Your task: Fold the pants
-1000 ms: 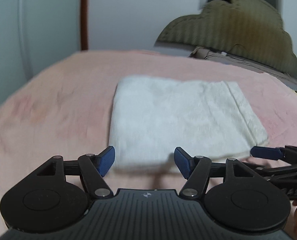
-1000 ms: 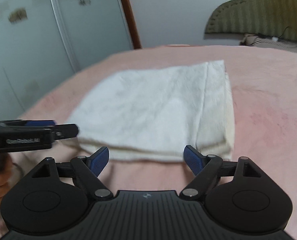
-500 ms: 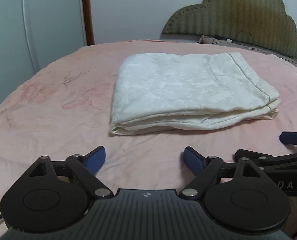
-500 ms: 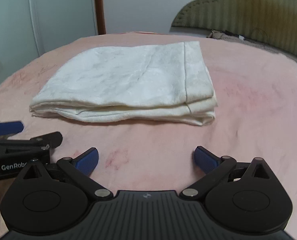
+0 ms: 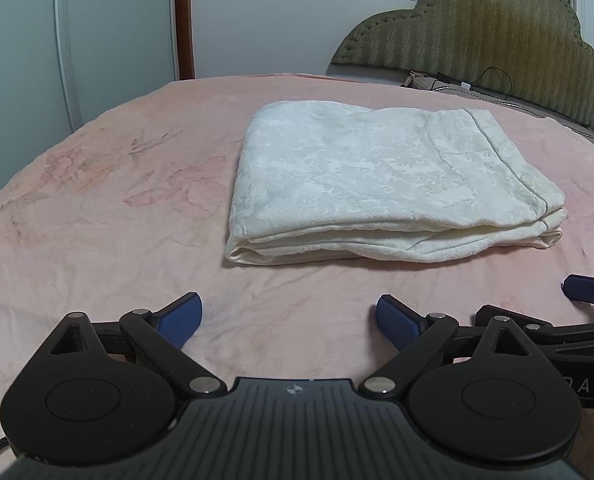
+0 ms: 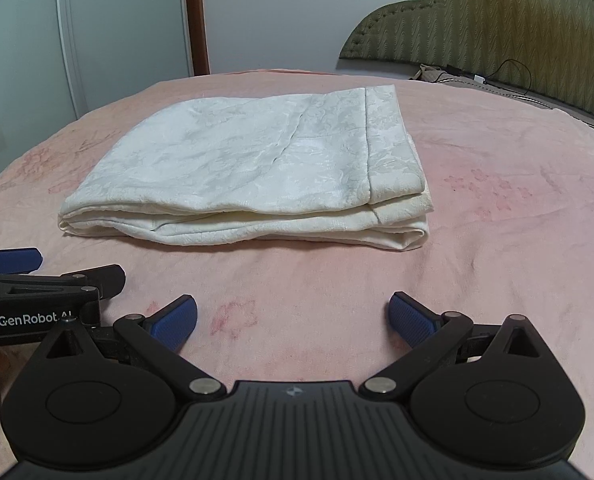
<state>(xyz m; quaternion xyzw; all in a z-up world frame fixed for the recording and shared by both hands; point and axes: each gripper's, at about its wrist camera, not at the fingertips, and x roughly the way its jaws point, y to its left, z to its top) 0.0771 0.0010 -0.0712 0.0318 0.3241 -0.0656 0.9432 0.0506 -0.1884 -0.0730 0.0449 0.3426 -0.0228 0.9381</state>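
Note:
The white pants (image 5: 377,184) lie folded into a thick rectangle on the pink bedspread (image 5: 97,220), their stacked edges facing me. My left gripper (image 5: 289,316) hovers over the spread a short way in front of the fold's near edge, its jaws opening with nothing between them. My right gripper (image 6: 293,316) stands open and empty, also short of the pants (image 6: 257,168). The two grippers sit side by side. The left one's blue pad (image 6: 13,260) shows at the left edge of the right wrist view, the right one's pad (image 5: 589,290) at the right edge of the left wrist view.
An olive padded headboard (image 5: 477,28) rises at the far right, with a cable and small items (image 5: 465,86) at its foot. Pale wardrobe doors (image 5: 17,60) and a brown door frame (image 5: 183,20) stand beyond the bed's far left edge.
Both grippers have drawn back from the near edge of the pants, which lay at their fingertips a second ago, and both sets of jaws have spread wider. The pants stay folded.

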